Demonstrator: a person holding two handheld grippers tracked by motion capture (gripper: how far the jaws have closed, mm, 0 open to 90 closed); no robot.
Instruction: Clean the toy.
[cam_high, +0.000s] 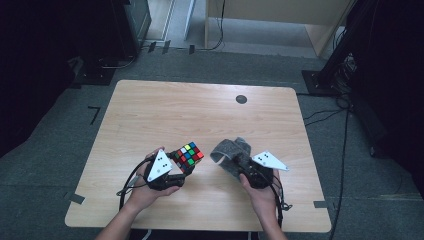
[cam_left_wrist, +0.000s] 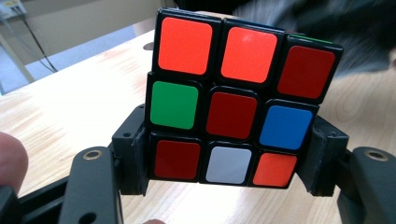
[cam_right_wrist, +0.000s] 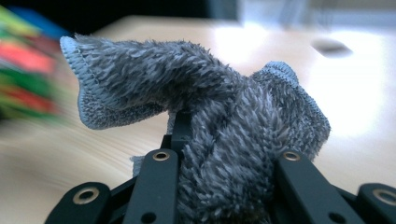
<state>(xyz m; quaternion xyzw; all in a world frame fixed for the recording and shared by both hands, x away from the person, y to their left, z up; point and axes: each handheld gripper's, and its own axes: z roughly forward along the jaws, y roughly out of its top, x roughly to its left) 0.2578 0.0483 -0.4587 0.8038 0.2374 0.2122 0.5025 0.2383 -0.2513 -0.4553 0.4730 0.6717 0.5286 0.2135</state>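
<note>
A scrambled puzzle cube (cam_high: 189, 156) with coloured stickers is held just above the wooden table (cam_high: 150, 115), a little left of centre near the front. My left gripper (cam_high: 177, 167) is shut on it, its jaws pressing the cube's (cam_left_wrist: 231, 100) two lower sides; the face toward the camera shows red, orange, green, blue and white squares. A fuzzy grey cloth (cam_high: 229, 150) is bunched up right of the cube. My right gripper (cam_high: 243, 164) is shut on the cloth (cam_right_wrist: 219, 135), which sticks up between its jaws with a flap folded to the left.
A small dark round cap (cam_high: 241, 99) sits in the table top near the far edge. Grey carpet surrounds the table, with cables (cam_high: 325, 117) on the floor at right and dark equipment stands at the back corners.
</note>
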